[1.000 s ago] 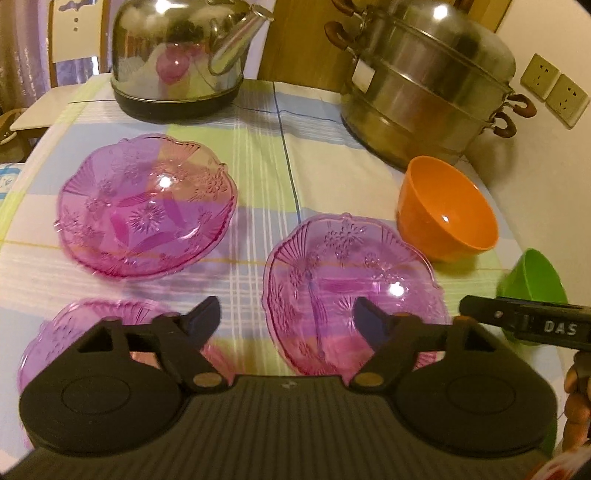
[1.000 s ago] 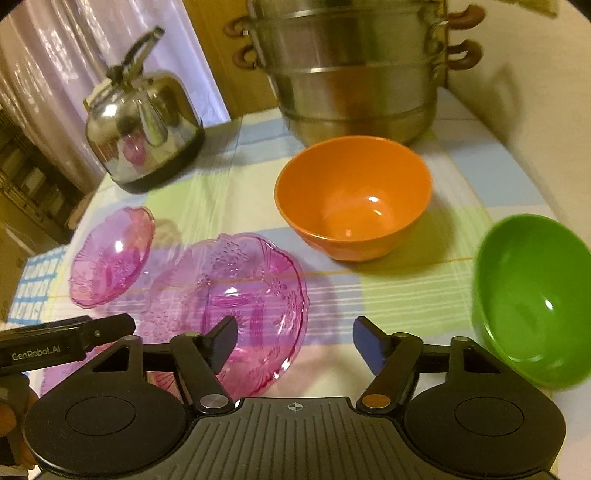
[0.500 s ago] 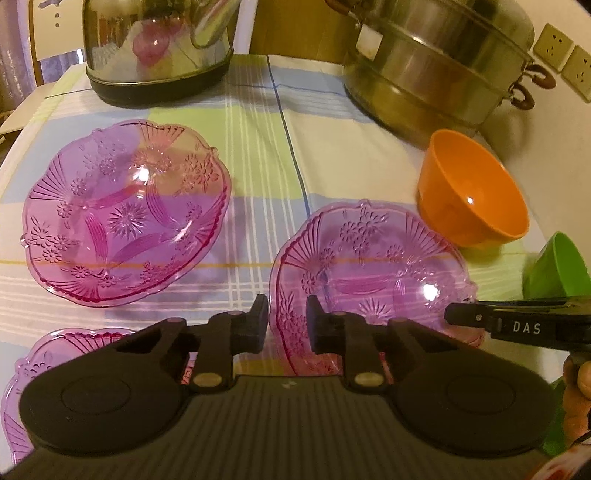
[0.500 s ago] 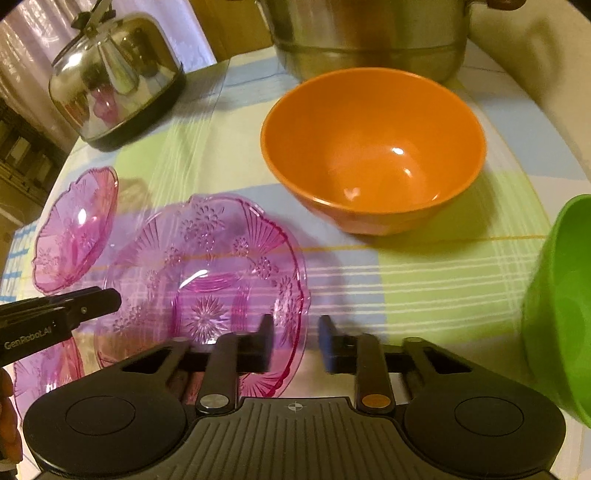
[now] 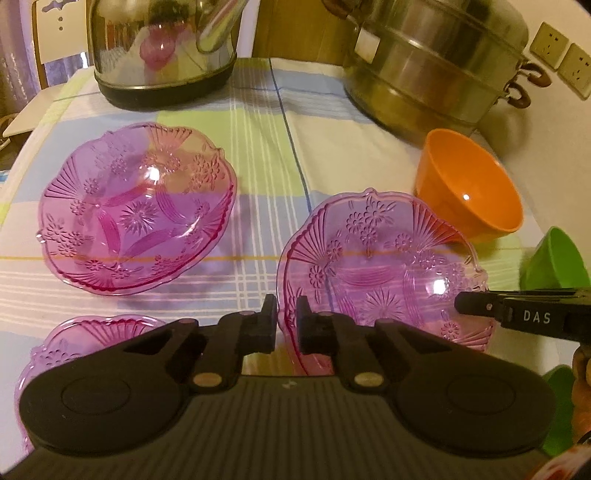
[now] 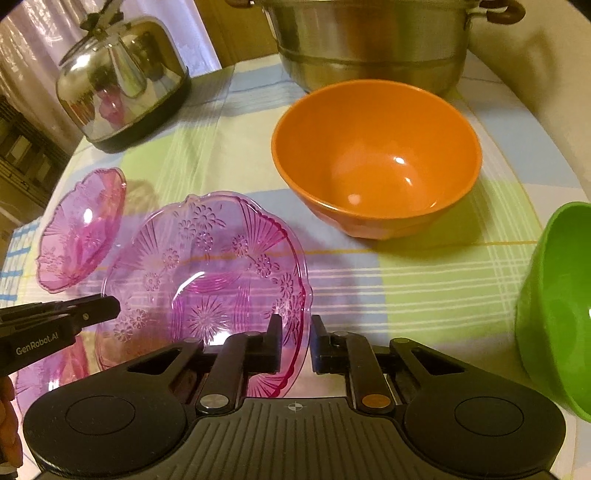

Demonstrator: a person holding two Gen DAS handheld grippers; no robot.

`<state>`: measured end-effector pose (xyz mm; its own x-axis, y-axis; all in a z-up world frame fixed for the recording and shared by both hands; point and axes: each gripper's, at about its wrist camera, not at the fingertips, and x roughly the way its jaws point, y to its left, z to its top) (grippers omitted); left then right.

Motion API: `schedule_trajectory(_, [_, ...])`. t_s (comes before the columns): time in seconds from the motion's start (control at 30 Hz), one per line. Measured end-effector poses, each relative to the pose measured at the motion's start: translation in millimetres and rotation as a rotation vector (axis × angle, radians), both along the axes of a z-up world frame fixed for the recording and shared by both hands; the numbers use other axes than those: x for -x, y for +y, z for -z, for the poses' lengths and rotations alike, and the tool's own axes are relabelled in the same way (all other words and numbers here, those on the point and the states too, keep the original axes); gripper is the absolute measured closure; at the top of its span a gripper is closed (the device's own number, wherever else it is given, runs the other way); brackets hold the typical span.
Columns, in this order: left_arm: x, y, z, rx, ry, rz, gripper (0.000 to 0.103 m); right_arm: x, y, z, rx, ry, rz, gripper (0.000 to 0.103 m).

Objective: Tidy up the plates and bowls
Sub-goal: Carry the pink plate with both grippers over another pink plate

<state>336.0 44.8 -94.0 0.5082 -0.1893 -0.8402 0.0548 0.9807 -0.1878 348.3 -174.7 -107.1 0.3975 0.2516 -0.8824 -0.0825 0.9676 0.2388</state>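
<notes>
A pink patterned glass plate (image 5: 384, 273) lies on the checked tablecloth, seen also in the right wrist view (image 6: 207, 280). My left gripper (image 5: 286, 325) is shut on its left rim. My right gripper (image 6: 297, 343) has its jaws closing on the right rim, which runs between the pads. A second pink plate (image 5: 136, 210) lies further left, and a third (image 5: 92, 339) sits at the near left, partly hidden by the gripper body. An orange bowl (image 6: 376, 158) stands upright behind the held plate. At the right edge is a green bowl (image 6: 557, 314).
A steel kettle (image 5: 162, 48) stands at the back left and a large steel steamer pot (image 5: 436, 62) at the back right. A wall with sockets (image 5: 565, 55) runs along the right side. A chair (image 5: 48, 33) stands beyond the far left corner.
Both grippers went from wide open to closed around opposite rims of the near pink plate. The right gripper came down and closer to the plate.
</notes>
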Motion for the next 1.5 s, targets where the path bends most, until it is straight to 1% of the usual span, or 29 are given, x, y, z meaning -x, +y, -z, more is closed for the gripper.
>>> schedule_trajectory(0.27, [34.5,2.3,-44.6,0.005,-0.059,-0.014,0.094,31.5,-0.4,-38.3,-0.016,-0.060,0.001,0.088])
schedule_trajectory(0.4, [65.1,6.2,-66.9,-0.001,-0.084,-0.024,0.094,52.9,3.6,-57.5,-0.025,-0.081,-0.006,0.088])
schedule_trajectory(0.63, [130.1,14.7,-89.2,-0.007,-0.104,-0.051,0.094,106.0,11.2,-76.3,-0.058,-0.087,-0.021,0.088])
schedule_trajectory(0.8, [181.6,24.0,-88.6,-0.021,-0.093,-0.084,0.094,147.6,22.1,-79.3,-0.074,-0.077,-0.044,0.088])
schedule_trajectory(0.97, [226.6,36.1,-83.3,-0.024,-0.074,-0.126,0.094,184.7,37.5,-68.3,-0.087,-0.045,-0.075,0.088])
schedule_trajectory(1.13, [263.0,48.9,-79.2,-0.045,-0.060,-0.160,0.094,206.5,55.9,-58.4,-0.098,-0.020,-0.106,0.088])
schedule_trajectory(1.3, [283.6,63.1,-77.7,-0.056,-0.057,-0.195,0.094,219.7,77.8,-53.4,-0.096,-0.014,-0.143,0.088])
schedule_trajectory(1.5, [291.9,76.4,-77.2,-0.060,-0.061,-0.219,0.094,223.3,94.6,-50.1,-0.096,-0.014,-0.178,0.088])
